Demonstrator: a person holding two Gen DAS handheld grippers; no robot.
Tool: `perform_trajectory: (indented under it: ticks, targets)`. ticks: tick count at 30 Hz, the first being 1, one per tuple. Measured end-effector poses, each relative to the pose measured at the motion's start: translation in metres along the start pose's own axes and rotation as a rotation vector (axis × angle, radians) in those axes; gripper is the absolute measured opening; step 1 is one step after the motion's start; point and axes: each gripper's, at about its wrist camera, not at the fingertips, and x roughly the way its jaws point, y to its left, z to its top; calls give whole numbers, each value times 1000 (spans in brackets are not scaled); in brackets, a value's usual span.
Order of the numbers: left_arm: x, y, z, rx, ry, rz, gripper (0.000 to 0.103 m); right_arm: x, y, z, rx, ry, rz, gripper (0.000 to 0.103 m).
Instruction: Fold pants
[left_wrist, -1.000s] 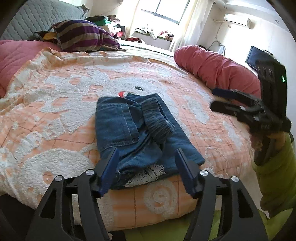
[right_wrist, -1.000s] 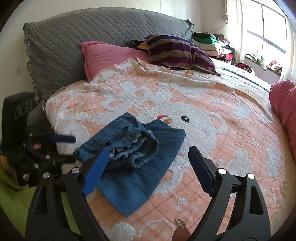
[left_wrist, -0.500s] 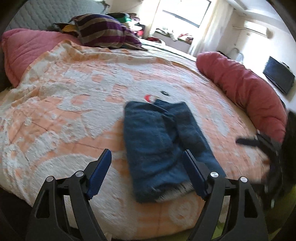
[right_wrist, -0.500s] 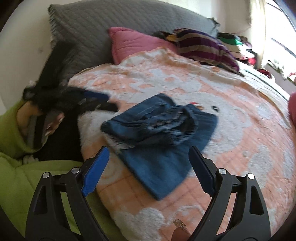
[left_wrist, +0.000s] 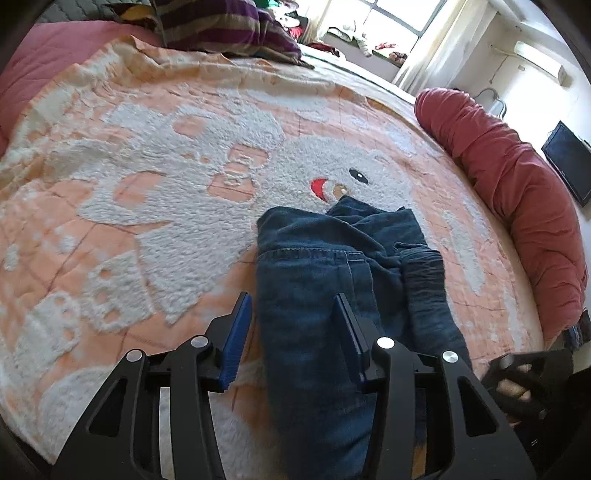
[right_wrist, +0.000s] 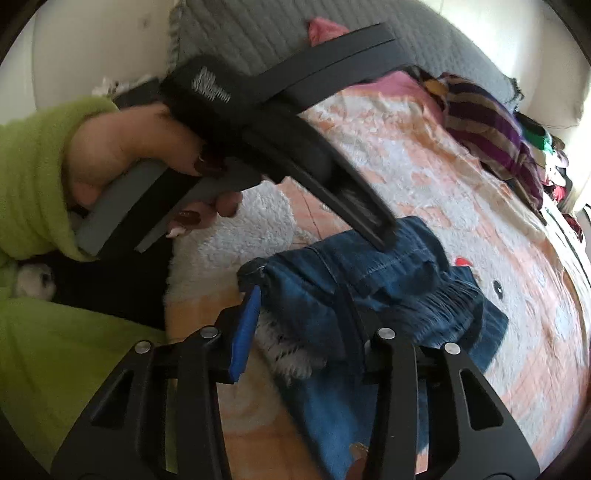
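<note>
Folded blue denim pants (left_wrist: 332, 280) lie on the orange and white bear blanket (left_wrist: 147, 184). My left gripper (left_wrist: 295, 328) is open, low over the pants' near left edge, with the edge between its fingers. My right gripper (right_wrist: 299, 325) is open, close over the pants (right_wrist: 369, 291) at their frayed white-lined end. In the right wrist view the left gripper's fingertips (right_wrist: 380, 229) reach onto the pants from the left, held by a hand in a green sleeve. In the left wrist view the right hand's tool (left_wrist: 528, 384) shows at the lower right edge.
A red bolster (left_wrist: 517, 192) lies along the bed's right side. A striped cushion (left_wrist: 229, 29) and a pink pillow (left_wrist: 44, 62) sit at the head, in front of a grey quilted headboard (right_wrist: 295, 29). A window and a wall screen (left_wrist: 569, 162) are beyond.
Both grippers have moved in close to the pants and have narrowed their opening. The left gripper now reaches across the right wrist view onto the denim.
</note>
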Motion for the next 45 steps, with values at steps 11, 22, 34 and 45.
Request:
perform_trajectory:
  ticks: [11,22,34,45]
  targets:
    - [16,1,-5,9,-8,11,46,-4,4,-30,114,1,126,6]
    - [-8,-9,-11,45,-65,12,54,-87,-23,-36,272,-151,40,39]
    - [-30,-23,-17,99,-122,36,64,-99,-88,-47,469,-186,-162,67]
    - [-52,-23,-28,93,-157,24,64,-110,-102,-49,507,-219,-243,78]
